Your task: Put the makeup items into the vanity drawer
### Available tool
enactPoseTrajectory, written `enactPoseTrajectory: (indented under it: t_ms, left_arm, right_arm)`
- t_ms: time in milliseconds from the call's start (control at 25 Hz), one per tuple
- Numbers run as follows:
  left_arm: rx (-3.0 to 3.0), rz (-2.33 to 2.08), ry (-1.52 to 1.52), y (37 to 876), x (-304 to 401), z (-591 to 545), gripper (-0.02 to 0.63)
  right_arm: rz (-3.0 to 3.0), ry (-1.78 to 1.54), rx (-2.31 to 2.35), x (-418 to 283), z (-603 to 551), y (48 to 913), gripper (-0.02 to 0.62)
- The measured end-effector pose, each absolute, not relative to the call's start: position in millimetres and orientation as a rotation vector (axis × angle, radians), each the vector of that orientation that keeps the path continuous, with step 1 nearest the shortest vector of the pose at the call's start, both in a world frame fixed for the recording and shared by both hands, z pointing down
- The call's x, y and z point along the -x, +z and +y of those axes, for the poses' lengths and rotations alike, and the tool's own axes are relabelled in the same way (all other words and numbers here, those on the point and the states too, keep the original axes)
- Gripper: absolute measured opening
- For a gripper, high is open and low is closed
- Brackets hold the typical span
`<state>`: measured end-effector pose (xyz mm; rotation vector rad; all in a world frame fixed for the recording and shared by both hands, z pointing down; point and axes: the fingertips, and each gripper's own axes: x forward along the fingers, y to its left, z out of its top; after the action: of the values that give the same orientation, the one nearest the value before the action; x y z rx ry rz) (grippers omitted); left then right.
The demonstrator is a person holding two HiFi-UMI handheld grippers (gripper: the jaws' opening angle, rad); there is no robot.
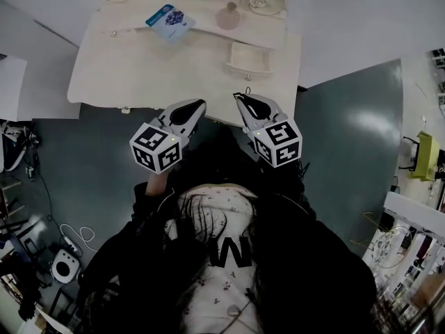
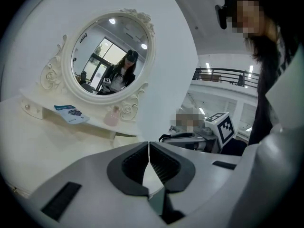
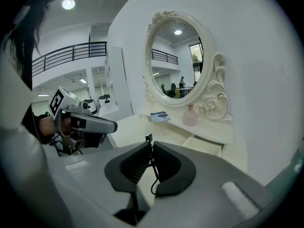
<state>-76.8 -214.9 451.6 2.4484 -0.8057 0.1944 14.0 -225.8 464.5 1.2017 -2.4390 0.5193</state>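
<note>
At near edge of the tabletop (image 1: 139, 68): left gripper (image 1: 197, 105), fingers pressed together on nothing; right gripper (image 1: 244, 100) pinching a dark strand (image 3: 154, 170) (unidentifiable). Spread fingers before reaching pink bottle (image 1: 228, 16) and blue packet (image 1: 169, 21) at far edge, near open drawer (image 1: 247, 69).

We see the right tongs (image 3: 150, 144) closed on a thin black wire (image 3: 156, 173). Ahead of them on the desk (image 3: 133, 127), a pink bottle (image 3: 190, 116) stands below the mirror (image 3: 179, 61), with an open drawer (image 3: 207, 145) nearer, to the right.
</note>
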Motion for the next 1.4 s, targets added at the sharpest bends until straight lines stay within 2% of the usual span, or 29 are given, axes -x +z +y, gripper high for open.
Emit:
enactPoseTrajectory:
  t_ms: [600,880,1400]
  left_arm:
    - [-2.373,-0.878,0.224,467.2,42.9,-258.4,0.0]
    - [-2.334,-0.952,0.236,471.6,52.0,-267.4,0.0]
    - [-2.293,-1.02,0.262,475.1,61.1,-260.3,0.0]
  right_arm:
    - [-2.351,0.373,-1.176,-87.3,-325.2,487.2,0.034]
    - [-2.323,0.21,-1.002,-82.9,-365.1,517.3,0.034]
    - [-2.164,0.247,-0.679,-67.0,-374.9,608.9,0.034]
